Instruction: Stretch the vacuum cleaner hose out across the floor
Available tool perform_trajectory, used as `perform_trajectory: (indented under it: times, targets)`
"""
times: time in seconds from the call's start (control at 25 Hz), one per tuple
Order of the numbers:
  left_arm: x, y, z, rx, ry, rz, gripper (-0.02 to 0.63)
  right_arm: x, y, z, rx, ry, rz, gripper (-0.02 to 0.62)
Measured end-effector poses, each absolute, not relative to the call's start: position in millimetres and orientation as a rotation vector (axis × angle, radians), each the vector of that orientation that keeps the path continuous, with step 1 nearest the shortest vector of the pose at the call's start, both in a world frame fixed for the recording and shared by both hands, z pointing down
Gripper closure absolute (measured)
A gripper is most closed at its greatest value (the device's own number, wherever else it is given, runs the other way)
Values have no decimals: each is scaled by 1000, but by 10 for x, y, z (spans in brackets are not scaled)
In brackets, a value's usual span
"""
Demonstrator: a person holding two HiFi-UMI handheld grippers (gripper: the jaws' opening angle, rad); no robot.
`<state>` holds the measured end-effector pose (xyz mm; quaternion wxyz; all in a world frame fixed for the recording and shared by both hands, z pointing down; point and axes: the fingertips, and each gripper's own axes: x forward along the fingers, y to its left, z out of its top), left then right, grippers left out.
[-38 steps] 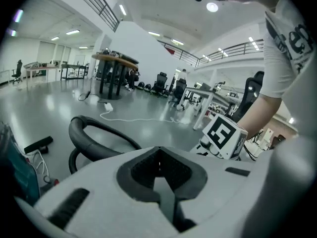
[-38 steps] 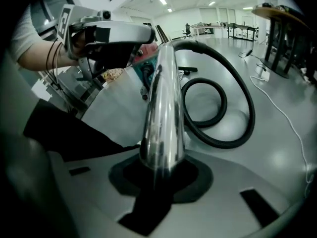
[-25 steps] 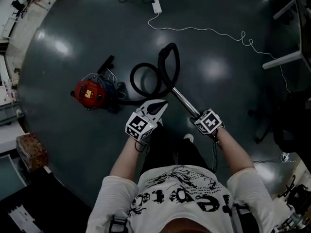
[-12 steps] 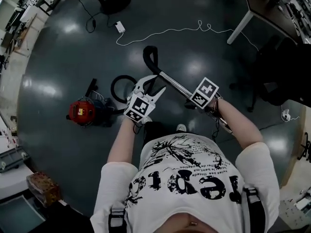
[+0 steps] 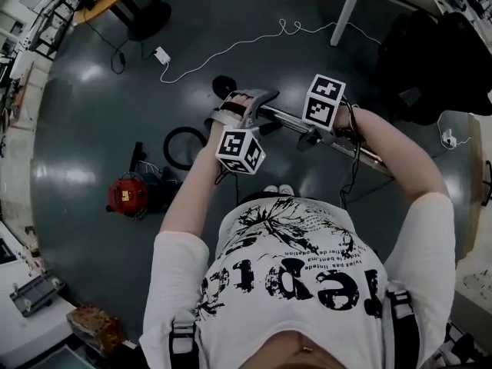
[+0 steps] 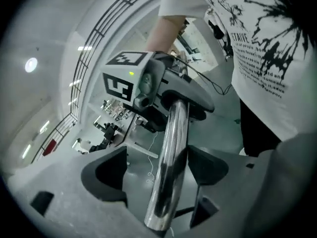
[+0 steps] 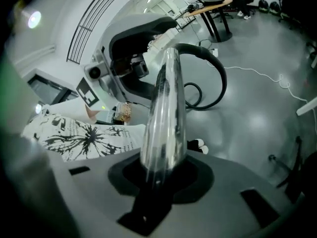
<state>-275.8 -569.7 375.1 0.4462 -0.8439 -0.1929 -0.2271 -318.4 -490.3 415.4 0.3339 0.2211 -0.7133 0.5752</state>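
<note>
The vacuum's shiny metal wand [image 5: 288, 119] is lifted off the floor, level in front of the person. My right gripper [image 5: 317, 133] is shut on the wand [image 7: 166, 108], which sticks out straight from its jaws [image 7: 163, 175]. My left gripper [image 5: 244, 104] straddles the wand [image 6: 171, 152] farther along. Its jaws have just been opening and stand wide [image 6: 158, 170]; the left pad [image 6: 106, 175] is clear of the tube and the right pad lies close beside it. The black hose [image 5: 184, 129] curls in a loop on the floor, leading to the red vacuum cleaner [image 5: 125, 196]. The hose's curved end [image 7: 224, 81] arcs beyond the wand.
A white cable [image 5: 231, 44] with an adapter [image 5: 161, 54] trails across the dark floor at the top. A white table leg [image 5: 344, 14] and a black chair [image 5: 430, 52] stand at upper right. A cardboard box [image 5: 96, 325] sits at lower left.
Both grippers have risen, the right one lifting the wand with it. The left gripper rolled over, opened its jaws and came round the wand. The view has shifted.
</note>
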Motion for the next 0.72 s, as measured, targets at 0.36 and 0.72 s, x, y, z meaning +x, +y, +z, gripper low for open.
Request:
perform_trajectory:
  times: [0.36,0.72]
  targets:
    - [-2398,-5574,3923,-1775,-454,-396,376,-3420,-4884,3898,616,-1902,1727,501]
    - [-2169,-4889,4281,-1620,-679,-439,558,-3277,-4268,4079,790,-1804,1644,491]
